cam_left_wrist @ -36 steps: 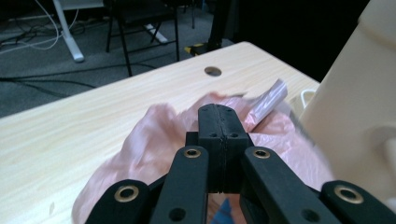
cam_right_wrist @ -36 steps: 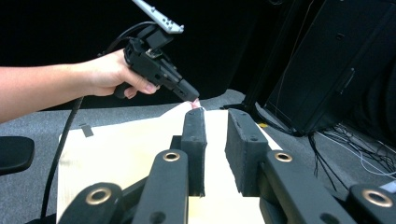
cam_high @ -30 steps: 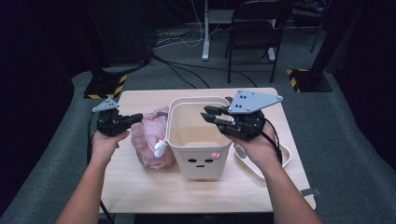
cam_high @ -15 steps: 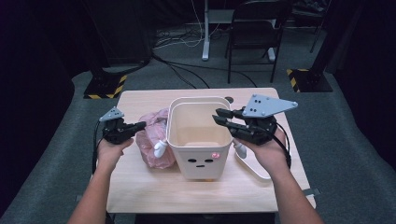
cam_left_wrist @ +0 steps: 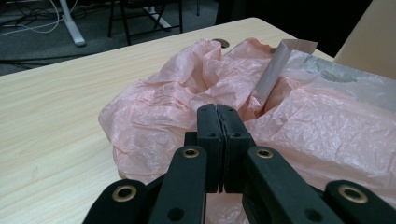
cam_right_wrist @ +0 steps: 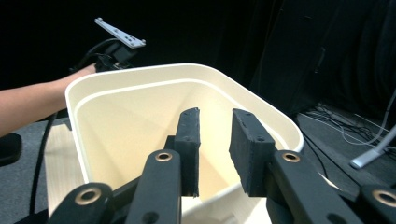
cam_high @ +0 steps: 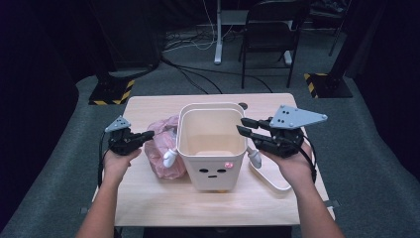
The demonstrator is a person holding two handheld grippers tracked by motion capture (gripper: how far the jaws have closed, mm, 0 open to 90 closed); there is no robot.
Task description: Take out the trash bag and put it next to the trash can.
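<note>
A cream bin [cam_high: 212, 148] with a small face on its front stands mid-table. A crumpled pink plastic bag [cam_high: 159, 148] lies against its left side. My left gripper [cam_high: 150, 134] is shut, and its tips [cam_left_wrist: 217, 112] rest at the bag [cam_left_wrist: 154, 107]; I cannot tell whether film is pinched. My right gripper [cam_high: 241, 125] hovers over the bin's right rim and points into the bin [cam_right_wrist: 121, 121]. Its jaws [cam_right_wrist: 215, 119] have just been opening, with nothing between them.
A flat cream lid [cam_high: 271, 176] lies on the wooden table [cam_high: 148, 203] right of the bin, under my right hand. White latches hang on the bin's sides. A chair and cables stand on the floor beyond the table's far edge.
My right gripper has drawn back to the right, from over the bin's middle to its right rim, and its jaws have spread. My left gripper has sunk toward the bag.
</note>
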